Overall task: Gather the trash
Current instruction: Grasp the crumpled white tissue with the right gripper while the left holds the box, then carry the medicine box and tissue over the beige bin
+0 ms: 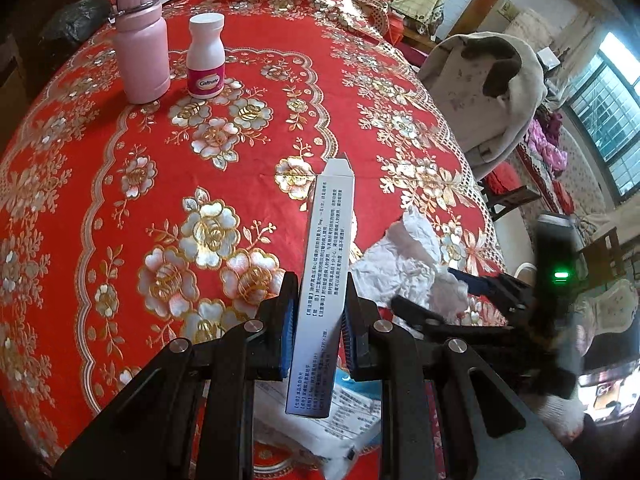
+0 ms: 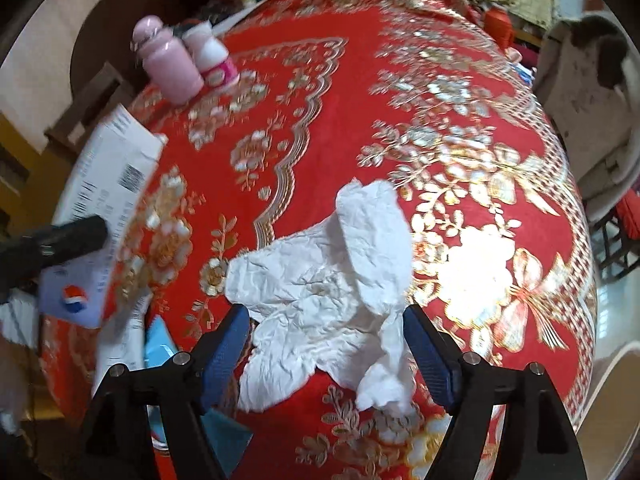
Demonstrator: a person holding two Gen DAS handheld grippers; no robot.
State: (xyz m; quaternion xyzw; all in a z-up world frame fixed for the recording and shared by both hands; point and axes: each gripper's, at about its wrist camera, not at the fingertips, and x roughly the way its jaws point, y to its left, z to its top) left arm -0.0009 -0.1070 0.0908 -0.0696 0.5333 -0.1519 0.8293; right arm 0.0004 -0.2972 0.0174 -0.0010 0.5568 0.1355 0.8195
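My left gripper (image 1: 318, 332) is shut on a long white medicine box (image 1: 326, 264) and holds it above the red flowered tablecloth (image 1: 160, 184). The box also shows at the left of the right wrist view (image 2: 108, 168), held by the left gripper's black finger (image 2: 68, 236). A crumpled white tissue (image 2: 332, 280) lies on the cloth. My right gripper (image 2: 326, 344) is open, its blue pads on either side of the tissue's near part. In the left wrist view the tissue (image 1: 404, 256) lies to the right, with the right gripper (image 1: 460, 296) at it.
A pink flask (image 1: 140, 40) and a white Caltrate bottle (image 1: 206, 58) stand at the far left of the table. White and blue packaging (image 1: 340, 420) lies under my left gripper. A chair with a draped coat (image 1: 488, 92) stands at the table's right.
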